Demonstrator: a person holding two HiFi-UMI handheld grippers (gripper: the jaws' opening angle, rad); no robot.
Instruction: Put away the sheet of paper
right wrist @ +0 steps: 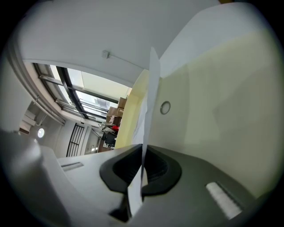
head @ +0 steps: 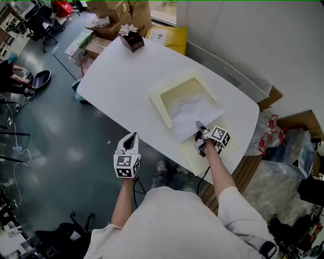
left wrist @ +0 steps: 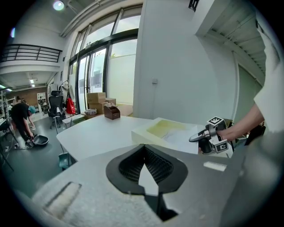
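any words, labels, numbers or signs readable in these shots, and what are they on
No text is legible in any view.
Yellow package: white label, print too small to read.
Cardboard boxes: no legible print.
Sheet of paper: no print visible.
Left gripper and right gripper: cubes carry only black-and-white square patterns, no letters or digits.

The bench (head: 116,86) is plain white. A pale yellow tray (head: 157,103) on it holds a white sheet of paper (head: 195,109). At the bench's far corner stands a dark brown box (head: 132,41). The left tool (head: 132,136) and the right tool (head: 199,125) carry black-and-white square markers. The floor (head: 61,141) is dark grey-green.
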